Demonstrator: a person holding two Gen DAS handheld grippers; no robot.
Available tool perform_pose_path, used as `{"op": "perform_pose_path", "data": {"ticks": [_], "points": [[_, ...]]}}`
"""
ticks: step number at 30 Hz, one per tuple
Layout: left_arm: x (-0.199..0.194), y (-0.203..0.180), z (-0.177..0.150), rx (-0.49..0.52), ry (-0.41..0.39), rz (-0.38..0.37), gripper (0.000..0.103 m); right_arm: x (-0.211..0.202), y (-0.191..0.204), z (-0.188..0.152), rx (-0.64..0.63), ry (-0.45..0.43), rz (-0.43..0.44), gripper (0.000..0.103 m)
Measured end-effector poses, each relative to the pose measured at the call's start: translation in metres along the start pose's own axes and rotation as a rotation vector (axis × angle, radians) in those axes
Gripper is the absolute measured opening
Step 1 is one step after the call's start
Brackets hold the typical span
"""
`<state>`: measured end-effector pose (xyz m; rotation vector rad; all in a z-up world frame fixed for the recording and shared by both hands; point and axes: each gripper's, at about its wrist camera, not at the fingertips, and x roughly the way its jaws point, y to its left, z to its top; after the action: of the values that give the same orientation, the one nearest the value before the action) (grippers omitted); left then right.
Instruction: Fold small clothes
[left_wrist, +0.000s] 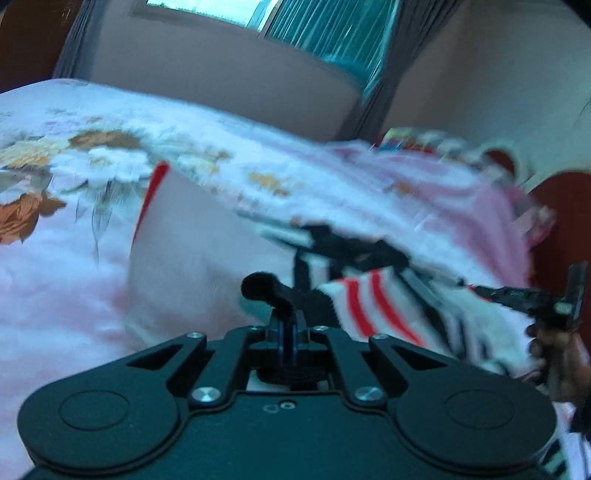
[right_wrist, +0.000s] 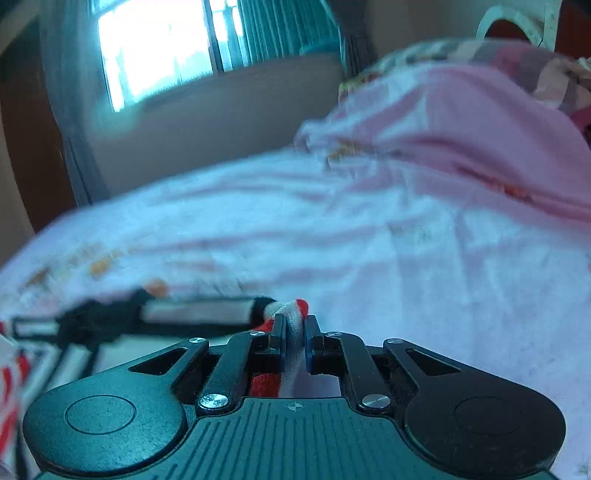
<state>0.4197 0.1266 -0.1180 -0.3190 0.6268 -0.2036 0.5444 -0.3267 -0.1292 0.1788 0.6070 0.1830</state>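
A small garment with red, white and black stripes (left_wrist: 373, 306) hangs stretched between my two grippers above the bed. My left gripper (left_wrist: 290, 321) is shut on its black-trimmed edge. My right gripper (right_wrist: 294, 332) is shut on a bunched red and white corner (right_wrist: 291, 314); the garment's black and white edge (right_wrist: 192, 312) runs off to the left. The right gripper also shows in the left wrist view (left_wrist: 543, 299), held by a hand at the right edge. A second pale garment with a red edge (left_wrist: 207, 236) lies flat on the bed.
The bed has a white floral sheet (left_wrist: 66, 170). A pink blanket (right_wrist: 480, 125) is heaped at the head of the bed, with patterned bedding (right_wrist: 517, 59) behind it. A window with teal curtains (right_wrist: 258, 33) and a beige wall lie beyond.
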Motion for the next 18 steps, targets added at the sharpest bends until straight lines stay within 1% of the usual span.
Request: {"op": "perform_pose_path", "data": {"ticks": [1, 2, 3, 4, 5, 6, 7, 8, 9, 11, 12, 14, 16, 18], "points": [[0.005, 0.001, -0.002, 0.002, 0.013, 0.011, 0.003, 0.008, -0.003, -0.003, -0.004, 0.038, -0.004, 0.012], [0.006, 0.003, -0.004, -0.002, 0.01, 0.009, 0.004, 0.009, -0.007, -0.006, 0.003, 0.039, 0.003, 0.016], [0.006, 0.006, -0.005, -0.019, 0.008, 0.001, 0.005, 0.003, -0.01, -0.005, 0.014, 0.019, -0.012, 0.038], [0.003, 0.008, -0.005, -0.027, 0.006, -0.006, 0.005, -0.007, -0.011, -0.004, 0.026, -0.008, -0.041, 0.054], [-0.001, 0.008, -0.004, -0.019, -0.003, -0.009, 0.005, -0.021, -0.014, -0.004, 0.043, -0.052, -0.036, 0.053], [-0.006, 0.007, -0.004, -0.013, -0.019, -0.007, 0.005, -0.04, -0.015, -0.005, 0.061, -0.09, 0.027, 0.053], [-0.012, 0.005, -0.004, -0.001, -0.036, -0.016, 0.005, -0.056, -0.013, -0.006, 0.061, -0.11, 0.072, 0.053], [-0.015, 0.005, -0.004, 0.012, -0.041, -0.009, 0.011, -0.073, -0.007, -0.01, 0.028, -0.122, 0.1, 0.053], [-0.014, 0.004, -0.005, 0.021, -0.033, 0.012, 0.021, -0.088, 0.0, -0.015, -0.009, -0.126, 0.12, 0.053], [-0.011, 0.006, -0.007, 0.002, -0.015, -0.002, 0.024, -0.116, 0.011, -0.031, -0.045, -0.124, 0.148, 0.053], [-0.01, 0.007, -0.007, -0.002, -0.014, -0.005, 0.024, -0.13, 0.016, -0.042, -0.069, -0.118, 0.158, 0.053], [-0.01, 0.008, -0.006, -0.006, -0.009, -0.007, 0.024, -0.147, 0.024, -0.06, -0.118, -0.109, 0.152, 0.053], [-0.012, 0.008, -0.006, -0.018, -0.001, -0.008, 0.024, -0.152, 0.035, -0.074, -0.149, -0.074, 0.157, 0.053], [-0.017, 0.007, -0.007, -0.023, -0.003, 0.003, 0.024, -0.147, 0.047, -0.084, -0.189, -0.047, 0.164, 0.053]]}}
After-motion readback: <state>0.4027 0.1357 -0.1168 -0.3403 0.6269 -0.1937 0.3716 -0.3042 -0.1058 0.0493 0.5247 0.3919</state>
